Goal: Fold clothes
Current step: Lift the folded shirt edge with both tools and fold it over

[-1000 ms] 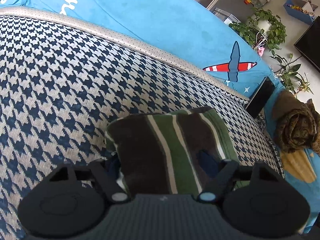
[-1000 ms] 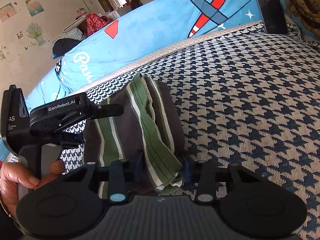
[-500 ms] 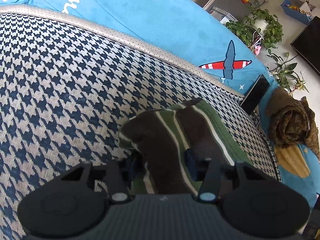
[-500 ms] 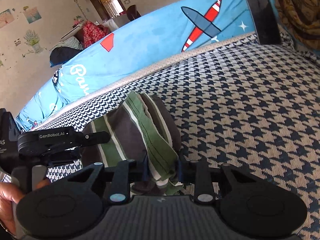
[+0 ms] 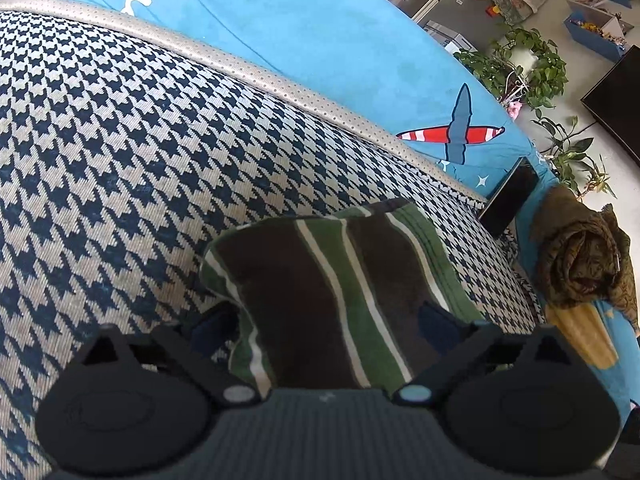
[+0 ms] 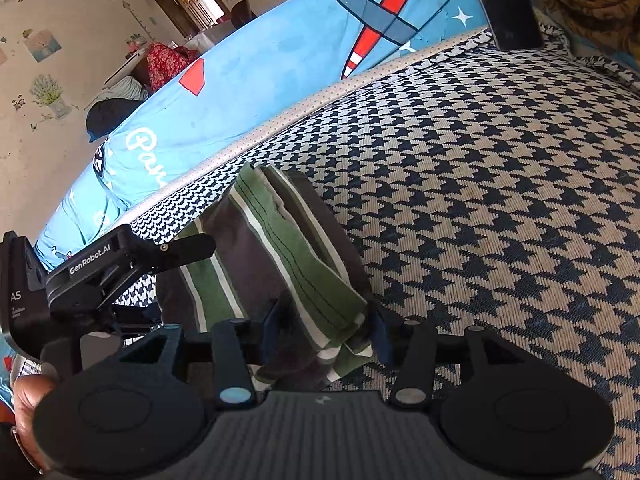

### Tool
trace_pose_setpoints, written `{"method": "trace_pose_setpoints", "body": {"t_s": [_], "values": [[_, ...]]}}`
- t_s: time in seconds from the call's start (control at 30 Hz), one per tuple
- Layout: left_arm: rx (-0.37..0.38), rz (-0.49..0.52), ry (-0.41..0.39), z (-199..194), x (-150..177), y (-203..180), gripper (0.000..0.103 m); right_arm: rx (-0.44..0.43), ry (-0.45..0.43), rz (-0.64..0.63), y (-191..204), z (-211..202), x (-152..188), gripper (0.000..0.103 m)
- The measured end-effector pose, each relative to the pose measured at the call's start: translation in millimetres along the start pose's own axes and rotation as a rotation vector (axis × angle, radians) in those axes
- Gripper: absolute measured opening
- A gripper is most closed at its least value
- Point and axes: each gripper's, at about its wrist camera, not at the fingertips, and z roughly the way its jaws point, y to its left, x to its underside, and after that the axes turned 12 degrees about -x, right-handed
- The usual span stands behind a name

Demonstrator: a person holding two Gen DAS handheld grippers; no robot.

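A folded garment [image 5: 320, 280] with green, brown and white stripes lies on the houndstooth sofa cover [image 5: 120, 140]. My left gripper [image 5: 324, 324] straddles its near end. Its jaws are opening wide, and both pads stand off the cloth's sides. In the right wrist view the same garment [image 6: 280, 240] shows its layered folded edge. My right gripper [image 6: 326, 326] has that edge between its pads, its jaws are opening, and the cloth lies loose on the sofa. One of the left gripper's fingers [image 6: 188, 246] reaches over the garment from the left.
A blue aeroplane-print cover [image 5: 320, 40] runs along the sofa's back. A black phone [image 5: 510, 200] leans at the far right corner, beside a crumpled brown cloth [image 5: 580, 256]. Potted plants [image 5: 528, 68] stand beyond. A hand [image 6: 28, 400] holds the left gripper.
The left jaws narrowed onto the garment, then spread wide off it. The right jaws widened around the folded edge. The garment has settled flatter on the sofa.
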Motion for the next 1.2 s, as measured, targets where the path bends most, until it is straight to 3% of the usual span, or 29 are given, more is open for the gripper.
{"method": "trace_pose_setpoints", "body": {"t_s": [0.07,0.13,0.17,0.23,0.33,0.43,0.77,1.2], "values": [[-0.021,0.005,-0.010,1,0,-4,0.093,0.002,-0.003,-0.014,1,1,2,0.047],[-0.043,0.013,-0.021,0,1,-7,0.073,0.009,-0.009,-0.030,2,2,3,0.046],[-0.039,0.018,-0.023,-1,1,-7,0.065,0.012,-0.008,-0.045,3,4,4,0.040],[-0.028,0.029,-0.025,-4,3,-8,0.036,0.016,-0.007,-0.076,5,6,5,0.031],[-0.069,0.093,-0.075,-13,9,-20,0.024,0.026,-0.010,-0.122,11,7,7,0.024],[-0.130,0.152,-0.134,-26,17,-34,0.019,0.037,-0.029,-0.132,17,6,5,0.021],[-0.329,0.222,-0.296,-87,40,-52,0.018,-0.006,-0.124,-0.250,44,-11,2,0.020],[-0.502,0.227,-0.448,-158,48,-20,0.018,-0.118,-0.155,-0.346,94,-5,10,0.019]]}}
